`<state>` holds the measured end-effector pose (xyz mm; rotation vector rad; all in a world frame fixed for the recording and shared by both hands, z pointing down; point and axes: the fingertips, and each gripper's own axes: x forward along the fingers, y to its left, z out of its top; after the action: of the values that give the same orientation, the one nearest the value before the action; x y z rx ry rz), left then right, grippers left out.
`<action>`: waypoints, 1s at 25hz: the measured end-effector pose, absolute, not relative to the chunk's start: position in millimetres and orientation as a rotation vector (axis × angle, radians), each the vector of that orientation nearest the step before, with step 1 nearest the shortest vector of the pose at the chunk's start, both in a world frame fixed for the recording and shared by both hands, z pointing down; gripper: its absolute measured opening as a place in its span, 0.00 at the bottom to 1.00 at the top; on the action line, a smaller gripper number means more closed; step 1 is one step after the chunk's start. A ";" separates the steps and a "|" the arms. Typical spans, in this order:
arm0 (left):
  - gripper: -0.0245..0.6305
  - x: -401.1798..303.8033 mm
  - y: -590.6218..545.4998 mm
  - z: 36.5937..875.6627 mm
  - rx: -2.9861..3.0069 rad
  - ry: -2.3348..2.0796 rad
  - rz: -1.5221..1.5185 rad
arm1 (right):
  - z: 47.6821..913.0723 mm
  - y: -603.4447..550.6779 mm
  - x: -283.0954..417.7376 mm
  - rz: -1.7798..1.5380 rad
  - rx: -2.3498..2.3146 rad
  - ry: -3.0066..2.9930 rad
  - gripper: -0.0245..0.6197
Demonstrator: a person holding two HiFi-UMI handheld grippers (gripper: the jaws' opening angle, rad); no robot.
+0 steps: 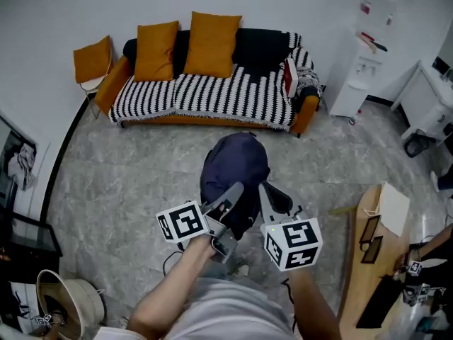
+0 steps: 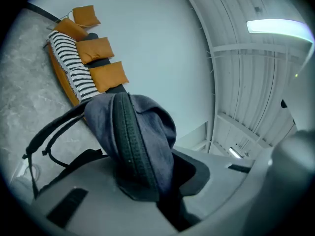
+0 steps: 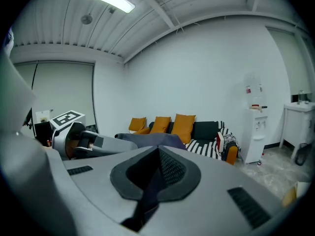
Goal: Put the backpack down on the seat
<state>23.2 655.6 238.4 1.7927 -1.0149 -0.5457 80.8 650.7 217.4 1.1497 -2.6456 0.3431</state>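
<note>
Beyond seemingly marble floor [image 1: 127, 183], striped sofa [image 1: 212, 94]

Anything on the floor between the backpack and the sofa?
No. In the head view, only bare grey floor lies between the backpack and the sofa.

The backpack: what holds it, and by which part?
Both grippers hold the backpack: the left gripper pinches a fabric fold at its zipper, the right gripper a thin dark piece of fabric.
</note>
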 end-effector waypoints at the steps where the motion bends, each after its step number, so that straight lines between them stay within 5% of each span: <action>1: 0.11 22.5 653.1 238.8 1.793 -1.014 -0.547 | 218.2 648.2 80.7 0.344 1.152 -2.643 0.04; 25: 0.11 -35.0 494.1 266.9 1.784 -0.941 -0.506 | 248.8 496.3 24.4 0.397 1.195 -2.553 0.04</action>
<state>-35.0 494.1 266.9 1.7839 -0.9413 -0.5055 24.4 496.3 248.8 1.1946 -2.5530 0.3971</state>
